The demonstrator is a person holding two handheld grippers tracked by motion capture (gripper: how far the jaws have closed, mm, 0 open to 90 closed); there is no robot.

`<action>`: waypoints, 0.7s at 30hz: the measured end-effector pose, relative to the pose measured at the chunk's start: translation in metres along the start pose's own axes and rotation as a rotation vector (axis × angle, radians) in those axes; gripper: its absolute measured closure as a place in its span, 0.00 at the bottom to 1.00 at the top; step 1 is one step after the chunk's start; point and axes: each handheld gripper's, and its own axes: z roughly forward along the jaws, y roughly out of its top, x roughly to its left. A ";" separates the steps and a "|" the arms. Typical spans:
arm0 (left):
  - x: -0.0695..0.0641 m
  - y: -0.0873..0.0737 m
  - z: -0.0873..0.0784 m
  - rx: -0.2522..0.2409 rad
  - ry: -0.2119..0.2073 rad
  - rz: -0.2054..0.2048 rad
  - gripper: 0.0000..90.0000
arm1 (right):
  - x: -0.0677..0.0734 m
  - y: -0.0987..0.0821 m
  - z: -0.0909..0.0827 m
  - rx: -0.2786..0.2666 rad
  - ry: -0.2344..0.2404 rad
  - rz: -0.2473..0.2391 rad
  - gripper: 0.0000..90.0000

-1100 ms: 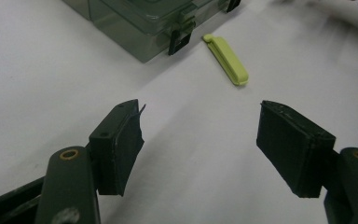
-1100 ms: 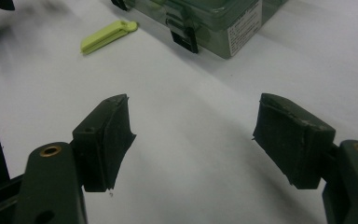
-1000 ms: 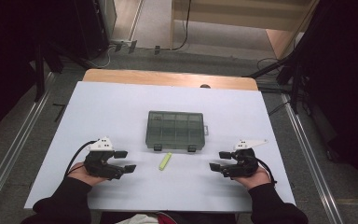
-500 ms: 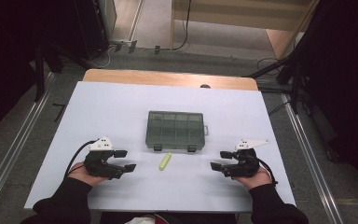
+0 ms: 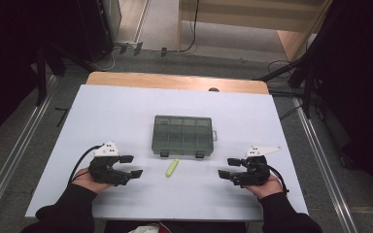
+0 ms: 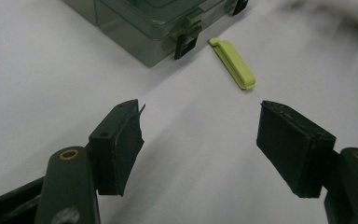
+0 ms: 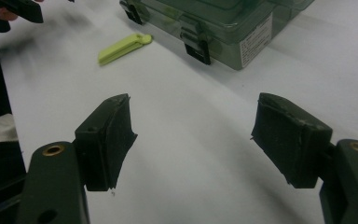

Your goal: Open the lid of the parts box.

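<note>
A smoky-green clear plastic compartment box (image 5: 182,135) lies shut in the middle of the white table (image 5: 126,111), two black latches on its near side. A small yellow-green clip (image 5: 172,168) lies flat just in front of it. My left gripper (image 5: 131,166) rests low on the table to the clip's left, open and empty, jaws pointing right. My right gripper (image 5: 228,168) rests to the clip's right, open and empty, jaws pointing left. From the left gripper (image 6: 200,140) I see the clip (image 6: 233,69) and box (image 6: 144,23) ahead. The right gripper (image 7: 193,137) faces the clip (image 7: 121,48) and box (image 7: 223,23).
A wooden strip (image 5: 175,81) runs along the table's far edge. Metal rails (image 5: 9,160) flank the table on both sides, and cables lie on the floor behind. The box's white label (image 7: 255,44) faces the right gripper.
</note>
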 end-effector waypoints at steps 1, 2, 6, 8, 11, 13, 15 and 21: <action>0.000 0.000 0.000 0.000 0.000 0.000 0.33 | 0.000 0.000 0.000 0.000 0.000 0.000 0.32; -0.001 0.001 0.000 -0.004 -0.007 -0.004 0.33 | 0.001 -0.001 0.000 -0.002 -0.005 -0.005 0.31; -0.003 0.001 0.000 -0.002 -0.006 0.008 0.33 | 0.003 -0.001 -0.002 -0.007 -0.017 -0.009 0.31; -0.003 0.001 0.001 -0.001 -0.006 0.009 0.33 | 0.002 -0.001 -0.003 -0.013 -0.015 -0.008 0.30; -0.002 0.002 0.001 -0.002 -0.008 0.007 0.33 | 0.002 -0.002 -0.002 -0.015 -0.015 -0.012 0.30; -0.002 0.002 0.002 -0.002 -0.007 0.006 0.33 | 0.001 -0.002 -0.002 -0.015 -0.014 -0.012 0.30; -0.002 0.002 0.002 -0.004 -0.007 0.004 0.33 | 0.001 -0.002 -0.002 -0.014 -0.014 -0.011 0.30; -0.002 0.001 0.001 -0.001 -0.002 0.001 0.33 | 0.003 0.000 -0.001 -0.023 -0.018 -0.015 0.29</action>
